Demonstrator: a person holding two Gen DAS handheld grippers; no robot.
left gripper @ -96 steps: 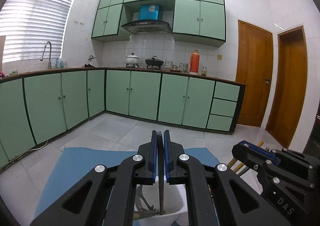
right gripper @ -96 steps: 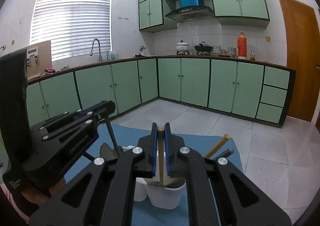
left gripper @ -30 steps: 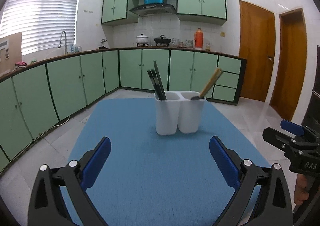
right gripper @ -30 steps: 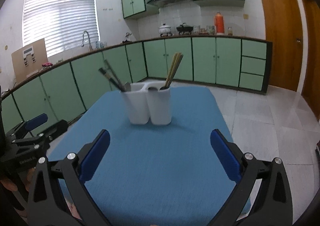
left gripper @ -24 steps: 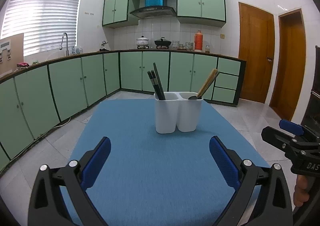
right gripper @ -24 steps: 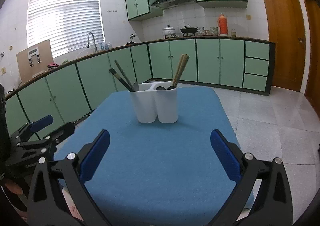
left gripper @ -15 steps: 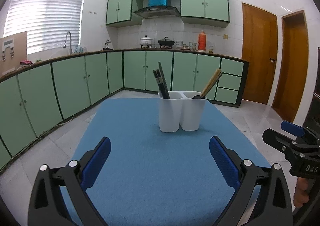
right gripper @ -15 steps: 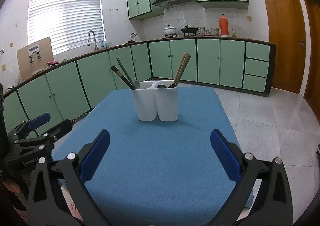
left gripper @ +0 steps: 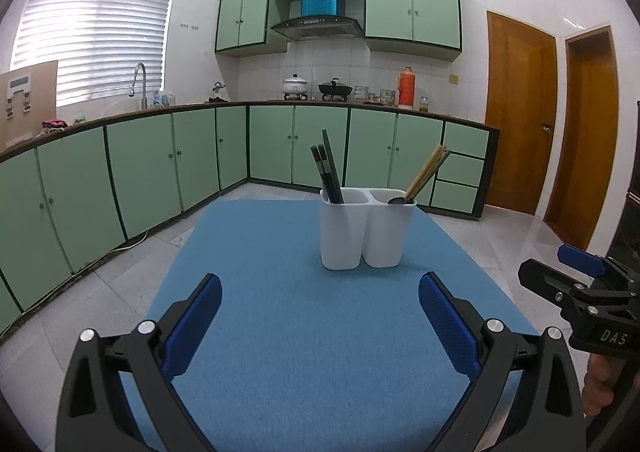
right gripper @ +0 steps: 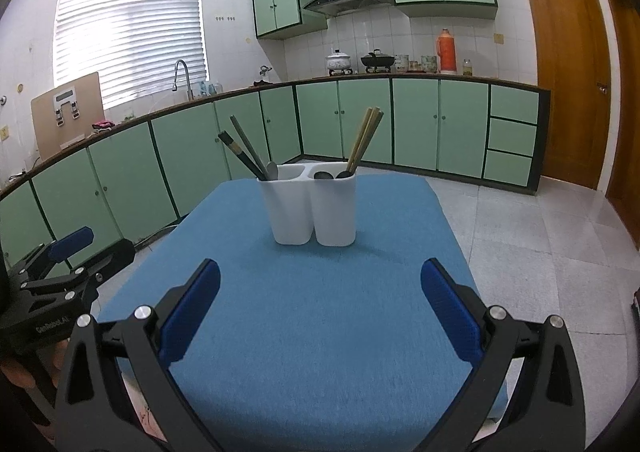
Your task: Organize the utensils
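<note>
A white two-compartment utensil holder stands on the far half of the blue mat; it also shows in the right wrist view. Its left compartment holds dark chopsticks and a spoon. Its right compartment holds wooden chopsticks and dark spoons. My left gripper is open and empty, well short of the holder. My right gripper is open and empty, also short of it. Each gripper shows at the edge of the other's view.
The mat covers a table in a kitchen with green cabinets around. The tiled floor lies to the right, with wooden doors beyond.
Both grippers, earlier shut on utensils over the holder, have let go, opened and drawn back. Over the last second they barely moved.
</note>
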